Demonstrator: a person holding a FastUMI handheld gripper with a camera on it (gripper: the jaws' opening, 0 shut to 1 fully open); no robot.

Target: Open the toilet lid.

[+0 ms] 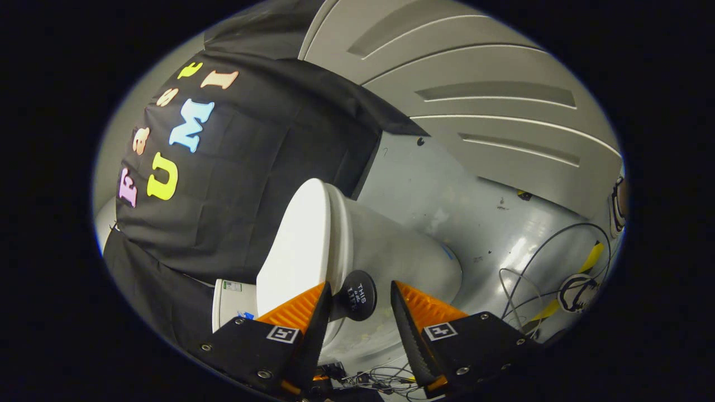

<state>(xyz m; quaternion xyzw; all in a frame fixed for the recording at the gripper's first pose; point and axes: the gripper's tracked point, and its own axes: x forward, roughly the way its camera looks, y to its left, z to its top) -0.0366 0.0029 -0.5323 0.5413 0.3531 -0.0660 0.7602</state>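
Observation:
The view is rolled sideways. A white toilet lid lies flat against the seat rim, on top of the pale bowl. A round black tab sticks out from the lid's front edge. My gripper is open, with the tab between its fingers. The tab lies close to the finger on the lid's side, and a gap shows between it and the other finger. The white tank shows behind the lid.
A black cloth wall hangs behind the toilet. The glossy grey floor runs beyond the bowl to a white panelled wall. Loose cables, yellow tape and a coiled cord lie on the floor.

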